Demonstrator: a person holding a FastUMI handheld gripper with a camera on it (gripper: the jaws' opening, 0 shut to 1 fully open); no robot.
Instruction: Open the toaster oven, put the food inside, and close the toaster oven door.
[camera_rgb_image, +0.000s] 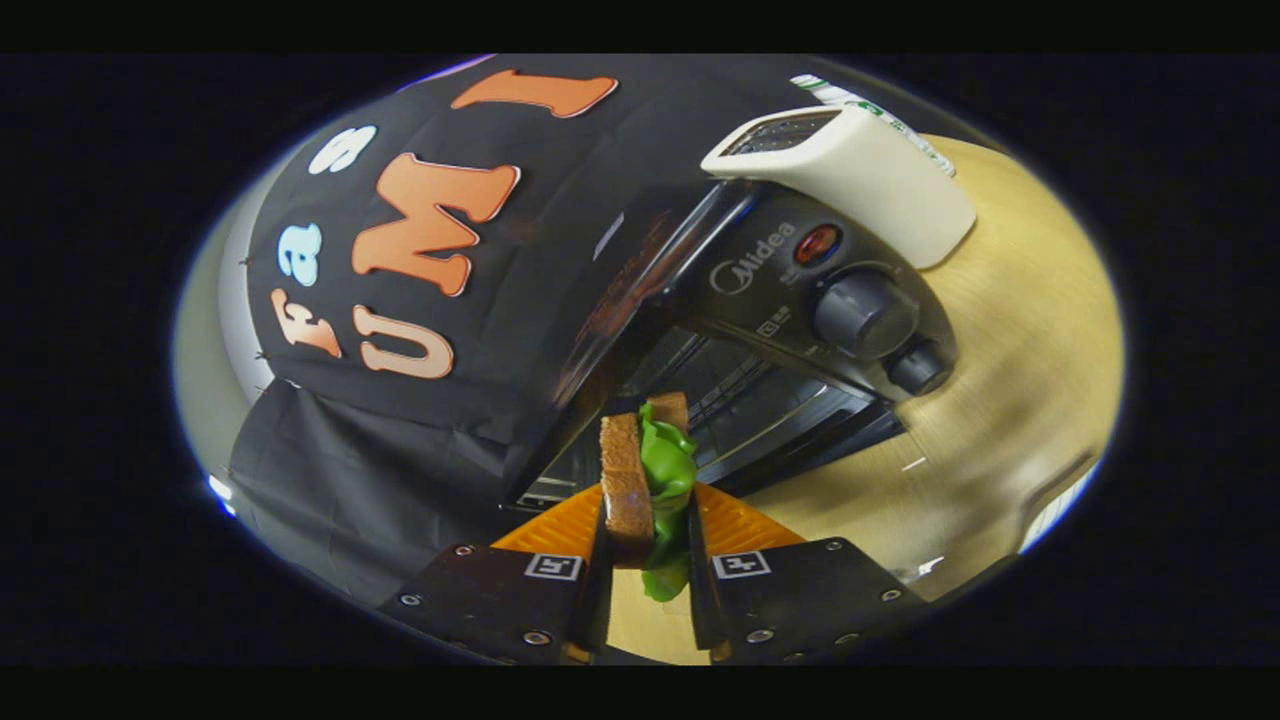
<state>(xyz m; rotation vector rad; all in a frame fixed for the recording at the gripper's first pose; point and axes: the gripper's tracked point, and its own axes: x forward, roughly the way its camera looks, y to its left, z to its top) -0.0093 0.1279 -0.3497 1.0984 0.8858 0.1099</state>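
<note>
Brand: "Midea", in pale letters on the black toaster oven's (760, 330) control panel, above its dark round knobs (865, 315).
Other small print: too blurred to read.

A sandwich (645, 480) sits between the gripper (648, 560) fingers; the open toaster oven (770, 330) lies just beyond, a toaster (850, 170) on top.

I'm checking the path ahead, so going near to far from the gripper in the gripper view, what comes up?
gripper shut on the sandwich → open toaster oven → white toaster on top of it.
</note>
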